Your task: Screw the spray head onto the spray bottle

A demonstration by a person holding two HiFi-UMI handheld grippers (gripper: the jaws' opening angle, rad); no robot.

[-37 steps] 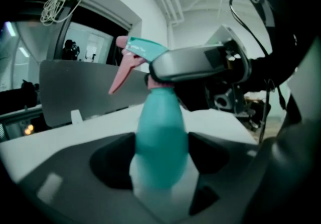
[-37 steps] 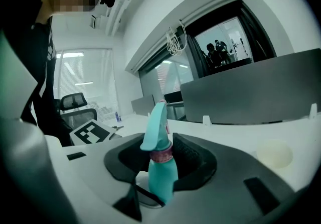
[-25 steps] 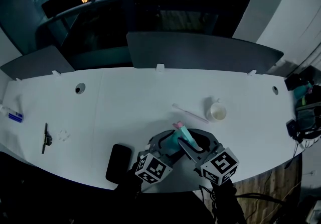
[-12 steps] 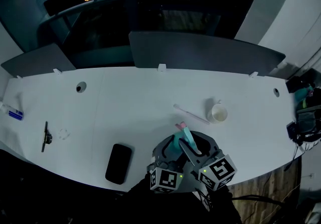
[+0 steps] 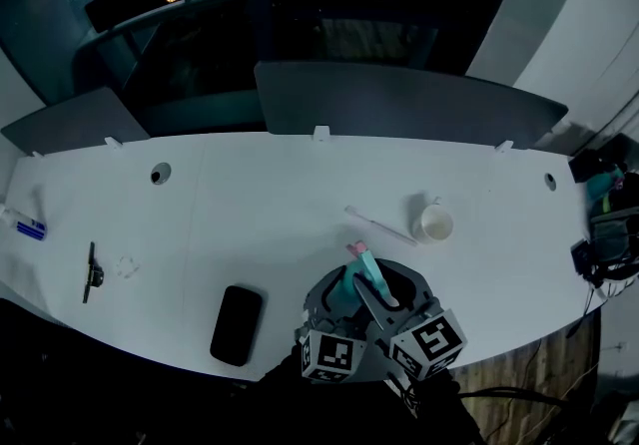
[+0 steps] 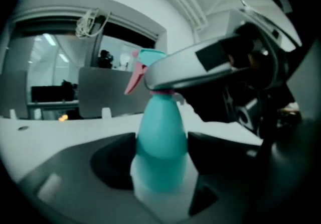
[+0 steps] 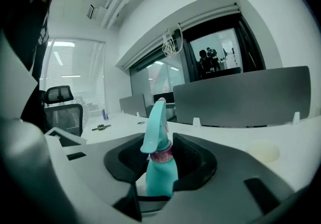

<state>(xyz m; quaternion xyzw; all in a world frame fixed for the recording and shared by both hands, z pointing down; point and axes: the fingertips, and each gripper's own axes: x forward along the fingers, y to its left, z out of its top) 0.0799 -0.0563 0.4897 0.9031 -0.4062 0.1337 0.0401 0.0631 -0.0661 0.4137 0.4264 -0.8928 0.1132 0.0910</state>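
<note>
A teal spray bottle (image 6: 160, 137) stands upright between the jaws of my left gripper (image 6: 161, 168), which is shut on its lower body. Its teal spray head (image 7: 156, 122), with a pink collar (image 7: 161, 156) and a pink trigger (image 6: 132, 78), sits on the neck. My right gripper (image 7: 159, 168) is shut on the spray head at the collar. In the head view both grippers meet over the table's front edge, the left gripper (image 5: 339, 293) beside the right gripper (image 5: 384, 285), with the spray head (image 5: 367, 271) poking out between them.
A black phone (image 5: 237, 324) lies left of the grippers. Behind them are a thin tube (image 5: 377, 226) and a small white cup (image 5: 433, 223). A black tool (image 5: 92, 275) and a marker (image 5: 25, 227) lie far left. Grey partition panels (image 5: 399, 102) line the table's (image 5: 250, 204) back edge.
The left gripper has swung to the right and closer in under the bottle, its marker cube now next to the right one. The right gripper and the spray head have barely moved.
</note>
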